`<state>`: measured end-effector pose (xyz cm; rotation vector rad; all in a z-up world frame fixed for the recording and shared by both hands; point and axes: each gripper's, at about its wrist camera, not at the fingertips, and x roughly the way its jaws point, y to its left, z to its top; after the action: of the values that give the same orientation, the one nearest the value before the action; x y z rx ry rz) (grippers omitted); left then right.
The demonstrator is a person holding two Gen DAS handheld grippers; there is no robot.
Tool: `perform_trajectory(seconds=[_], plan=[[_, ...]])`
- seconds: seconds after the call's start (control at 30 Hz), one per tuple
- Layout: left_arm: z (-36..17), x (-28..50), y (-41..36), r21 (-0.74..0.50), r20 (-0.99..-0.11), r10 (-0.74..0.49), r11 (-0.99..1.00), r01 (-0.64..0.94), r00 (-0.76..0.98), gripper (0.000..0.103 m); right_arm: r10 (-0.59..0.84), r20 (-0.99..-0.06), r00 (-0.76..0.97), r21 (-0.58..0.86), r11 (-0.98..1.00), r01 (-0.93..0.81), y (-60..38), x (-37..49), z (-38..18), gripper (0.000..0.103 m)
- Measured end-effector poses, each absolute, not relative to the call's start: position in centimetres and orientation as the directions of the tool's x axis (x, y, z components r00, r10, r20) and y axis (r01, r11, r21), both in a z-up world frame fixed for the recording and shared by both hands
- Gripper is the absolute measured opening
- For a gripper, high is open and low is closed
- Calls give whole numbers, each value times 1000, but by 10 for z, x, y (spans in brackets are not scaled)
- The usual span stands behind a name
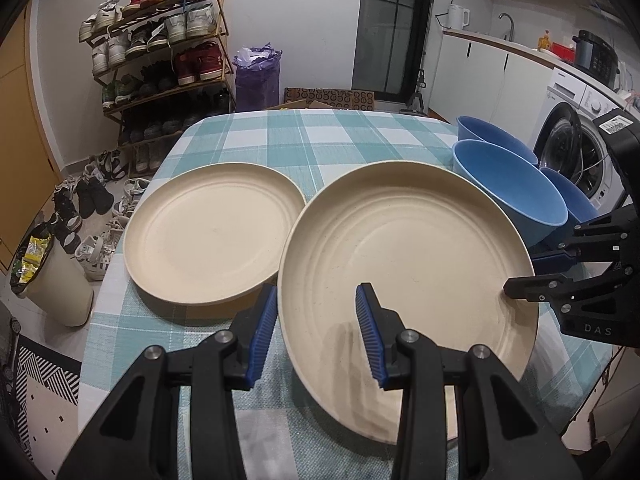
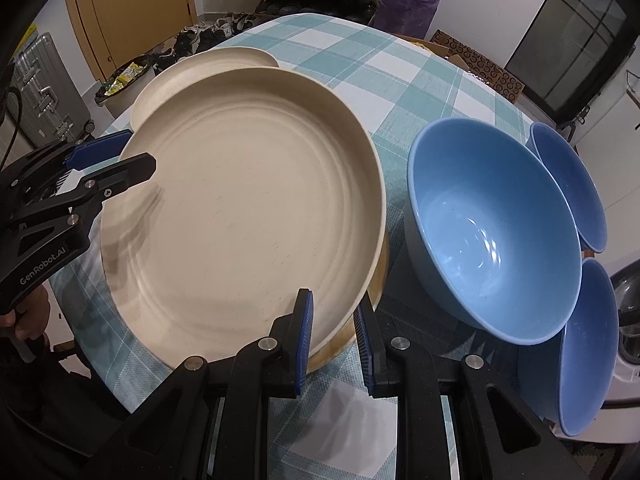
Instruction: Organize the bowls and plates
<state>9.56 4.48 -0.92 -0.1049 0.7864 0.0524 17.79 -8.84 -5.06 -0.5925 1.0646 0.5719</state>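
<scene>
Both claws pinch near plate (image 1: 408,264) rim: left gripper (image 1: 318,332), right gripper (image 2: 334,332) | second plate (image 1: 212,236) just beyond-left of left claw, nearer it

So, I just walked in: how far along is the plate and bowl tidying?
Nothing looks stacked yet. In hand: the right gripper is shut on the near plate's rim, the left gripper straddling its other side. Left, likely: setting it on the far plate and nesting the three blue bowls, which sit separately.
</scene>
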Motion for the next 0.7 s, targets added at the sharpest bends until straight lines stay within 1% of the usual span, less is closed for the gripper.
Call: perform_trajectory(seconds=[0.43, 0.7], plan=[[-18, 102, 37, -70, -722, 2, 995, -76, 692, 39, 132, -919, 372, -165, 727, -666, -95, 178, -54, 22], [-23, 107, 34, -68, -729, -1, 995, -72, 685, 39, 115, -925, 362, -168, 731, -661, -95, 182, -62, 24]])
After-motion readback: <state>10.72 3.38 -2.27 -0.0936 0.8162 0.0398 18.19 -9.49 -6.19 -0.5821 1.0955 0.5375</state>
